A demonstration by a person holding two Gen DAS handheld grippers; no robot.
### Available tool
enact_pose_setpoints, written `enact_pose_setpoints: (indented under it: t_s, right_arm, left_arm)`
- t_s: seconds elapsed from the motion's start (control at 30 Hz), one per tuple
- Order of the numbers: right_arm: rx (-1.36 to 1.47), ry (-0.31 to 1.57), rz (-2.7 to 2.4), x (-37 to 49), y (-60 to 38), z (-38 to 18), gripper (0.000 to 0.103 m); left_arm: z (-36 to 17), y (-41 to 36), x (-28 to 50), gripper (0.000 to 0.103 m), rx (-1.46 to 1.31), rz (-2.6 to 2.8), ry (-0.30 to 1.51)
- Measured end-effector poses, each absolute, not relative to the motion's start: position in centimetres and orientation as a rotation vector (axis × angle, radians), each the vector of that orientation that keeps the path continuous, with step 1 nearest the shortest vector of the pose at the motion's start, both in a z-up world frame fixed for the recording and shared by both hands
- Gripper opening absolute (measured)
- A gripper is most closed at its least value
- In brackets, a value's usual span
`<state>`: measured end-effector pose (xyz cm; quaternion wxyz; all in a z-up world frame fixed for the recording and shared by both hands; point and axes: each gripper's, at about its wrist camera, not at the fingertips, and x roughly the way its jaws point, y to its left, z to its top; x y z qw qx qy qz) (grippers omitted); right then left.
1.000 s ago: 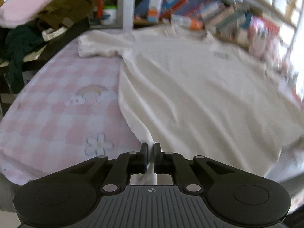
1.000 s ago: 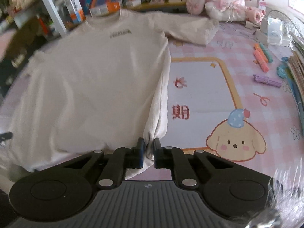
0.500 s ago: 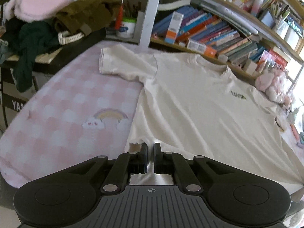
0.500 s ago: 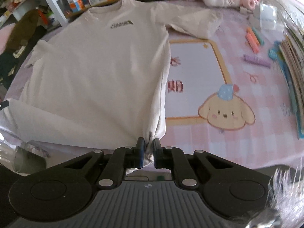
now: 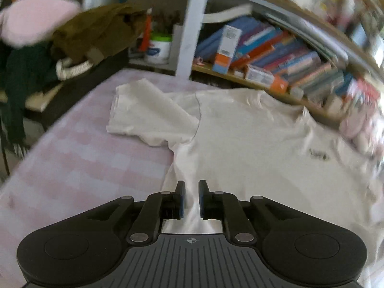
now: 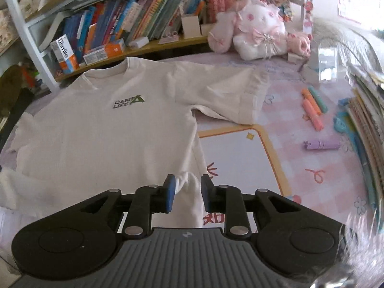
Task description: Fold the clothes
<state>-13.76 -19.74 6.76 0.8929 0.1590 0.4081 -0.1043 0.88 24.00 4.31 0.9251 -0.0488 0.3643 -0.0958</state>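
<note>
A cream T-shirt (image 6: 115, 129) with a small green chest logo lies front up on the pink checked table cover, collar toward the bookshelf. In the left wrist view the shirt (image 5: 252, 144) fills the right half, its left sleeve (image 5: 148, 117) spread flat. My left gripper (image 5: 191, 198) is slightly open over the shirt's left side edge, cloth lying between the fingers. My right gripper (image 6: 186, 192) is open over the shirt's right hem corner, a fold of cloth resting loose between the fingers.
A bookshelf (image 6: 134, 26) runs along the far edge. Plush toys (image 6: 259, 31), highlighters (image 6: 312, 108) and a purple clip (image 6: 321, 145) lie right of the shirt. A white panel with an orange border (image 6: 240, 158) is printed on the cover. Dark clothes (image 5: 72, 36) pile at far left.
Both grippers were shut on the shirt's lower corners and moved forward toward the collar. Both have now opened, and the hem corners lie loose between the fingers.
</note>
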Motion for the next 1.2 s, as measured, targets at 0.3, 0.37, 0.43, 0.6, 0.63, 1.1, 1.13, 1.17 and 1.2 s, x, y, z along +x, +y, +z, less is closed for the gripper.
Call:
enact_pose_setpoints:
  t_s: [0.3, 0.37, 0.43, 0.6, 0.63, 1.1, 1.13, 1.17, 1.2]
  right_arm:
    - [0.433, 0.952, -0.193, -16.1, -20.7, 3.0, 0.042]
    - [0.473, 0.956, -0.189, -16.0, -20.8, 2.5, 0.042]
    - [0.506, 0.959, -0.184, -15.8, -20.8, 2.1, 0.041]
    - [0.534, 0.971, -0.173, -15.1, -20.5, 1.8, 0.026]
    - [0.522, 0.975, -0.180, -15.0, -20.5, 1.9, 0.018]
    - [0.412, 0.963, -0.187, -16.3, -19.1, 3.0, 0.006]
    - [0.416, 0.964, -0.191, -16.2, -19.1, 2.9, 0.006]
    - [0.421, 0.965, -0.195, -16.1, -19.0, 2.7, 0.006]
    - [0.425, 0.965, -0.199, -16.1, -19.0, 2.6, 0.006]
  left_arm:
    - [2.2, 28.5, -4.2, 0.043, -0.142, -0.191, 0.786]
    - [1.8, 29.6, -4.3, 0.043, -0.195, -0.172, 0.799]
    - [1.7, 29.3, -3.8, 0.043, -0.195, -0.181, 0.802]
    - [1.1, 26.5, -2.0, 0.043, -0.074, -0.203, 0.816]
    - [0.8, 25.9, -1.6, 0.042, -0.038, -0.203, 0.821]
    - [1.2, 22.1, -2.5, 0.025, 0.298, -0.271, 0.738]
    - [1.1, 21.9, -2.3, 0.025, 0.304, -0.271, 0.731]
    - [1.0, 21.8, -2.1, 0.025, 0.309, -0.271, 0.726]
    - [0.9, 21.6, -1.9, 0.025, 0.317, -0.271, 0.728]
